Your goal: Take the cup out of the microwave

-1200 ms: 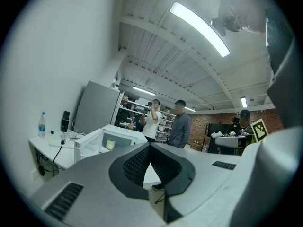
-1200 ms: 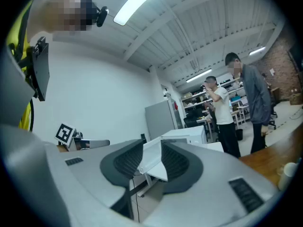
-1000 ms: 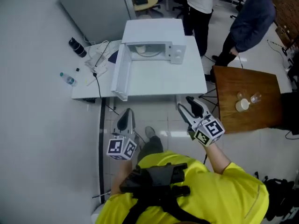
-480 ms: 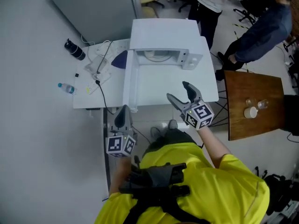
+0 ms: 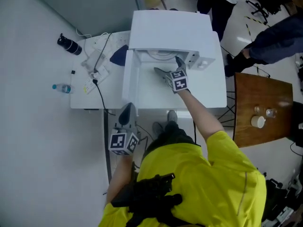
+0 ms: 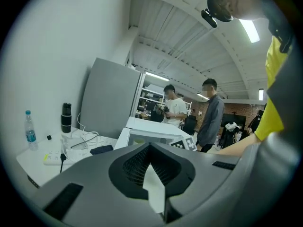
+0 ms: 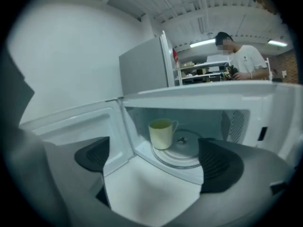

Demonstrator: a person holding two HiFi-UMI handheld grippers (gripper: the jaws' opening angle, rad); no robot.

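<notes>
A pale yellow-green cup (image 7: 161, 133) stands upright on the glass turntable (image 7: 184, 151) inside the white microwave (image 5: 170, 30); its handle points right. The microwave door (image 5: 130, 77) hangs open to the left. My right gripper (image 5: 167, 70) reaches to the mouth of the oven, a short way in front of the cup. Its jaws are opening, and nothing lies between its pads (image 7: 220, 162). My left gripper (image 5: 127, 113) hangs back at the table's front edge, shut and empty, and points toward the microwave (image 6: 147, 130). In the head view the cup is hidden.
On the white table (image 5: 208, 96), left of the microwave, lie a power strip with cables (image 5: 94, 66), a black flask (image 5: 69, 45) and a small water bottle (image 5: 61, 88). A wooden table (image 5: 262, 103) with glassware stands to the right. People stand behind the microwave.
The right gripper has swung forward and down from the table's front edge to the microwave opening, its jaws spreading wider. The left gripper has advanced to the table edge, still shut.
</notes>
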